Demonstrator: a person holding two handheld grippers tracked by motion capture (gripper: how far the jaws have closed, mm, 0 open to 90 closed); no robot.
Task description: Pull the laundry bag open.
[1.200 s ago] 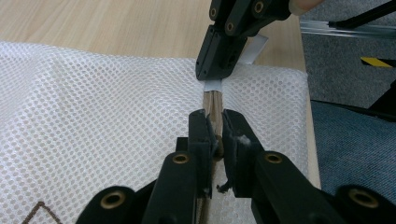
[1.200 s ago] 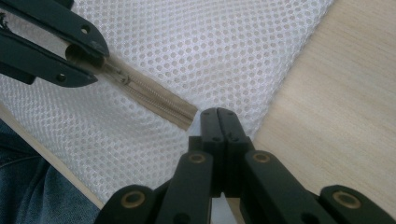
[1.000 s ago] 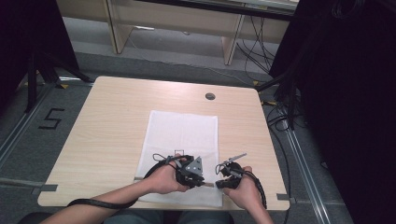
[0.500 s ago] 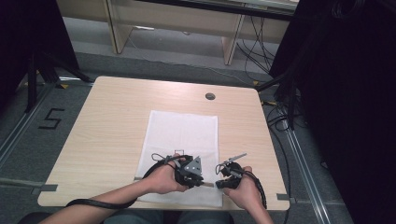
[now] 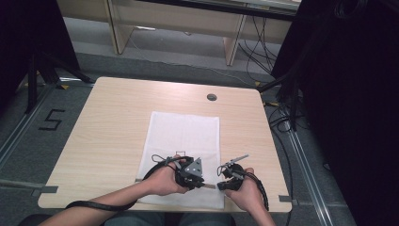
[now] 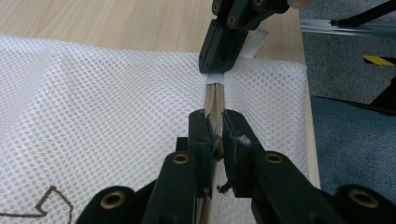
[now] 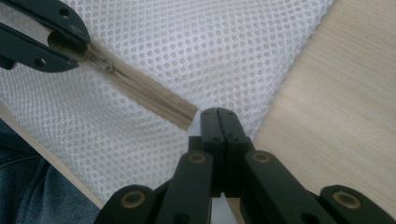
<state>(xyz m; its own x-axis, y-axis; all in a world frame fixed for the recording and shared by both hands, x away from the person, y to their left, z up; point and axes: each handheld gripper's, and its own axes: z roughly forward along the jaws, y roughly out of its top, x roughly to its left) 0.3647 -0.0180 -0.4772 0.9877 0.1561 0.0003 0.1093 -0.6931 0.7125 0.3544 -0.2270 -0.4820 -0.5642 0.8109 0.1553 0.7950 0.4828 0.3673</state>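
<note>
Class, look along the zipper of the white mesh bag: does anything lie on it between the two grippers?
Nothing visible does. The left gripper is clamped on the zipper, the right gripper pinches its end tab, and the stretch between lies bare on the mesh bag.

light: even, overhead | shadows: soft | near fingers: blurred | edges: dark

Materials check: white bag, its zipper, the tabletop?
White bag: looks like a synthetic mesh fabric, matte, with regular small holes and soft folds. Zipper: beige woven tape with fine coil teeth, probably nylon; the left gripper is clamped on it. Tabletop: light wood-grain surface, satin, likely laminate rather than solid wood, though that can't be settled.
</note>
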